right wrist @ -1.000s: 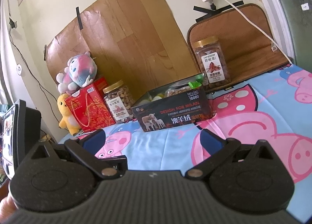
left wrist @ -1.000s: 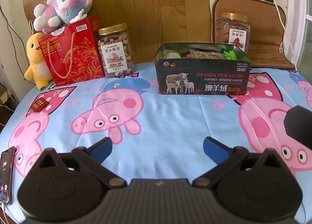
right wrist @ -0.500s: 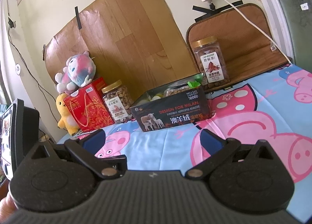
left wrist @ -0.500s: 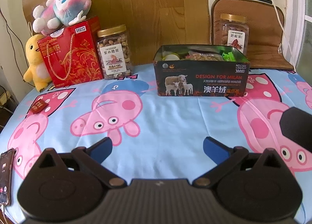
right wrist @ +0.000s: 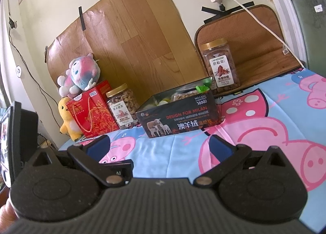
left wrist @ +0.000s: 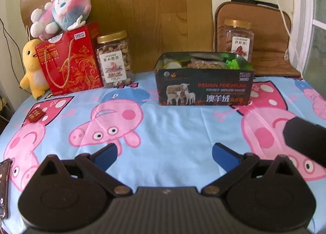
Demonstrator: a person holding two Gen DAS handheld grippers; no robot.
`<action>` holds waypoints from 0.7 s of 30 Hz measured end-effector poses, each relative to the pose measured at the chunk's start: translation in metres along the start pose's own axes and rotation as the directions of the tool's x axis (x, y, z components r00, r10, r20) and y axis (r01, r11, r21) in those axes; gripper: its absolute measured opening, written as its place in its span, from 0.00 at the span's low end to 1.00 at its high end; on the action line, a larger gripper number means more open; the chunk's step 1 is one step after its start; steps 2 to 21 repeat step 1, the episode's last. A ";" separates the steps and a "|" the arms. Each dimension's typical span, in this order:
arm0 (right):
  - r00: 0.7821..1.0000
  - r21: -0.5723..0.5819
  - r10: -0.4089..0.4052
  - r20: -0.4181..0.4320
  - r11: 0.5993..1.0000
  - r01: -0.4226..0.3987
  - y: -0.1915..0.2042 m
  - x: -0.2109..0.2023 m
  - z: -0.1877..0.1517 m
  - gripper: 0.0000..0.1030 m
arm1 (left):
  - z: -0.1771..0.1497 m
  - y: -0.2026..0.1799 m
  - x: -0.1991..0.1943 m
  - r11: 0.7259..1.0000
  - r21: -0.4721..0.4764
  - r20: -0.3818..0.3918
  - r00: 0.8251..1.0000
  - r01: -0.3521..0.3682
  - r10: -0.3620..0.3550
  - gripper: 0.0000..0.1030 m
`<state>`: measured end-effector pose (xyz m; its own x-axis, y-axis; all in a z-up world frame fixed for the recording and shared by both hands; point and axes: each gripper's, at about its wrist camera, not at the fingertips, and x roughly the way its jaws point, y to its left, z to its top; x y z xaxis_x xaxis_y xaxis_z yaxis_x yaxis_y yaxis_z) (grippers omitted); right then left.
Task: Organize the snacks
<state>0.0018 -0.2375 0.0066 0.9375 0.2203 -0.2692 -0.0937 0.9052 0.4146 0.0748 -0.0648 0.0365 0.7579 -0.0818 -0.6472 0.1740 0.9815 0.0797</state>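
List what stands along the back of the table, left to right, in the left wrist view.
Yellow duck plush → red gift bag with the pink-and-blue plush on top → cashew jar → open black box of snacks → pecan jar.

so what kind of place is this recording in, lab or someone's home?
Most likely a home, not a lab. The table wears a cartoon pig tablecloth, plush toys sit on a red gift box by the wall, and a wood-grain sheet is taped up behind the nut jars.
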 end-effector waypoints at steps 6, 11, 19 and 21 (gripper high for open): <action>1.000 0.001 -0.001 -0.001 1.000 0.001 0.000 0.000 0.000 1.00 | 0.001 -0.001 -0.001 1.000 0.000 0.007 1.000 0.007 -0.007 1.00; 1.000 0.001 -0.001 -0.001 1.000 0.001 0.000 0.000 0.000 1.00 | 0.001 -0.001 -0.001 1.000 0.000 0.007 1.000 0.007 -0.007 1.00; 1.000 0.001 -0.001 -0.001 1.000 0.001 0.000 0.000 0.000 1.00 | 0.001 -0.001 -0.001 1.000 0.000 0.007 1.000 0.007 -0.007 1.00; 1.000 0.001 -0.001 -0.001 1.000 0.001 0.000 0.000 0.000 1.00 | 0.001 -0.001 -0.001 1.000 0.000 0.007 1.000 0.007 -0.007 1.00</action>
